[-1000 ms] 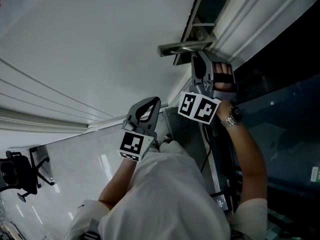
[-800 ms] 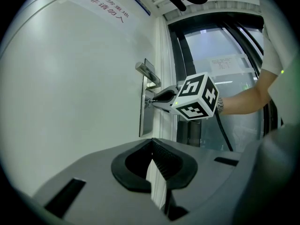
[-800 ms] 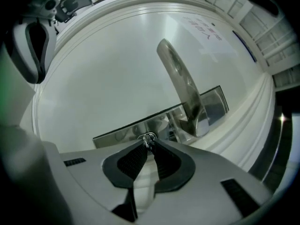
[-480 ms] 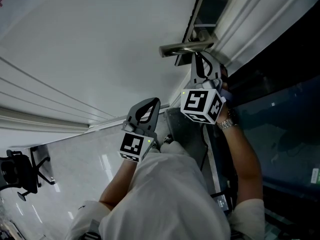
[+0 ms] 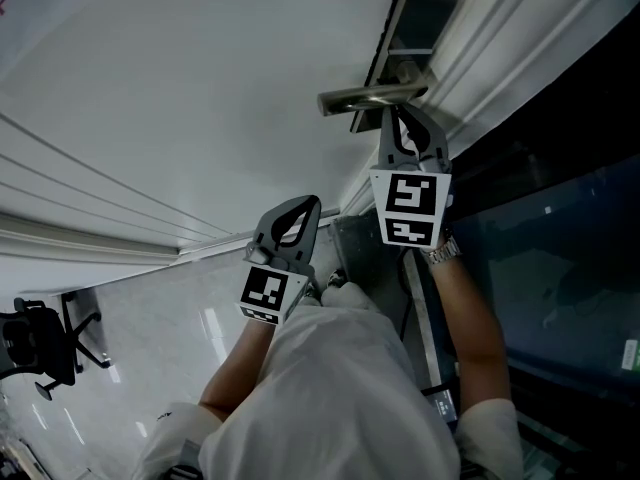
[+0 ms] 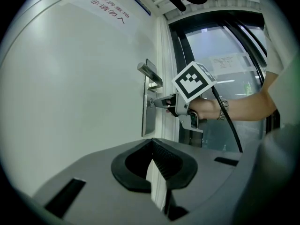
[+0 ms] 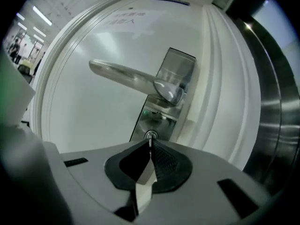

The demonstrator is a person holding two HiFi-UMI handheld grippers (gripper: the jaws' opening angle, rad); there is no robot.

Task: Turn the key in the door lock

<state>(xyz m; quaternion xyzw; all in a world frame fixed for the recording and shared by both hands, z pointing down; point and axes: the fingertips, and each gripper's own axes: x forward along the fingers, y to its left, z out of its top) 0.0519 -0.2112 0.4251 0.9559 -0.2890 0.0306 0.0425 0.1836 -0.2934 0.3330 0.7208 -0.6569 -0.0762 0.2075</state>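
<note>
The steel lever handle (image 5: 365,96) sits on a metal lock plate (image 7: 177,74) on the white door. Under it, in the right gripper view, is the round lock cylinder (image 7: 150,135). My right gripper (image 5: 402,120) points at the cylinder with its jaws shut on the thin key (image 7: 150,141), whose edge shows between the tips. The left gripper view shows this right gripper (image 6: 158,102) with its tips against the plate. My left gripper (image 5: 298,206) hangs back from the door, lower and to the left. It is shut with nothing in it.
The white door frame (image 5: 500,38) runs along the right of the lock, with dark glass (image 5: 560,258) beyond it. A cable trails from the right gripper. An office chair (image 5: 40,348) stands on the glossy floor at the lower left. A printed sign (image 6: 110,13) is high on the door.
My right gripper has rolled about its own axis at the lock, so its marker cube now shows a different face. The left gripper has not moved.
</note>
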